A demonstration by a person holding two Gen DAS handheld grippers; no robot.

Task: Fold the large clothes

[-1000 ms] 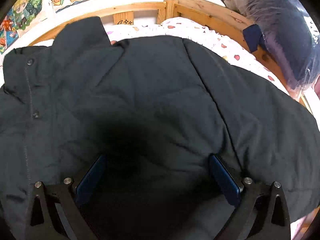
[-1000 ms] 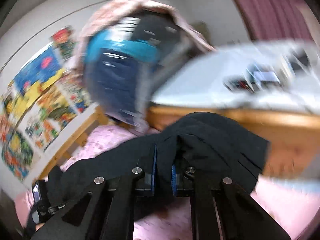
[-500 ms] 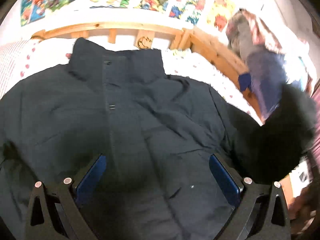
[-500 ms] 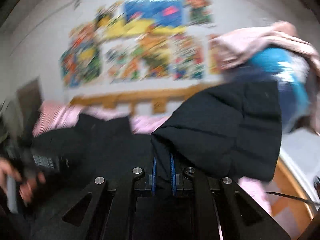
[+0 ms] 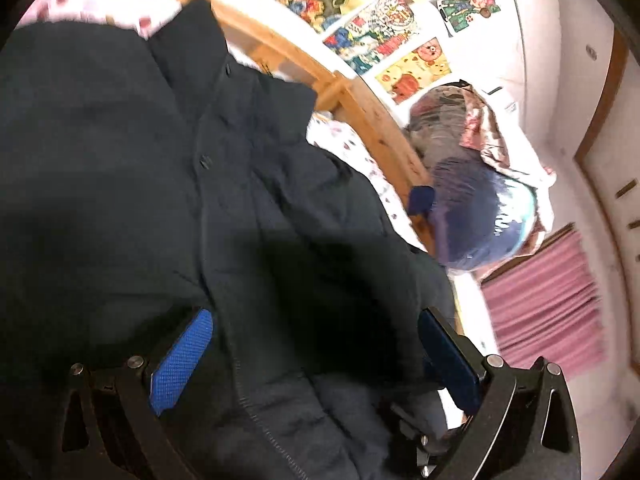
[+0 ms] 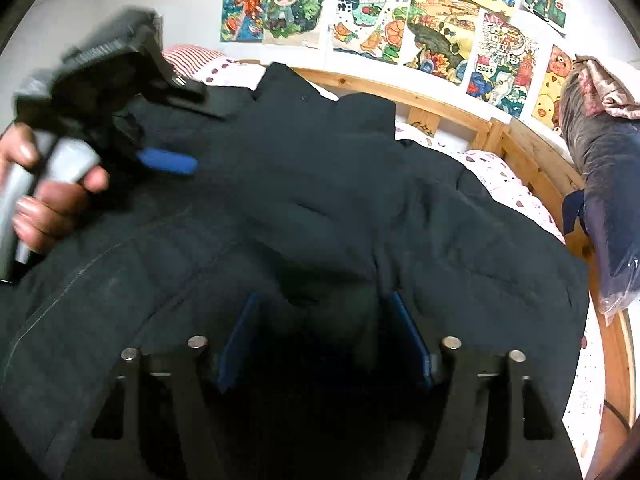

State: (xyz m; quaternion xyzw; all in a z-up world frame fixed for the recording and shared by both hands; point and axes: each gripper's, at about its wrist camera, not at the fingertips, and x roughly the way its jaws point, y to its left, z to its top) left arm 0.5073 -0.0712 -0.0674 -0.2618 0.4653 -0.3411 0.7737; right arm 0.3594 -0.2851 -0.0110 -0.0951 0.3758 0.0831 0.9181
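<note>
Right wrist | jacket on bed | posters | left claw, right claw agape

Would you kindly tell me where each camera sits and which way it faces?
Left wrist: on the left gripper, fingers spread, looking down at the dark jacket and bed frame.
Right wrist: on the right gripper, fingers spread, facing the wall drawings; a hand shows.
Both share the jacket.

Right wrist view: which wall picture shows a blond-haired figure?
The picture second from the left in the row above the bed frame. It shows a yellow-haired figure on a dark green ground; the others show an orange-haired figure, fruit, landscapes and bears.
</note>
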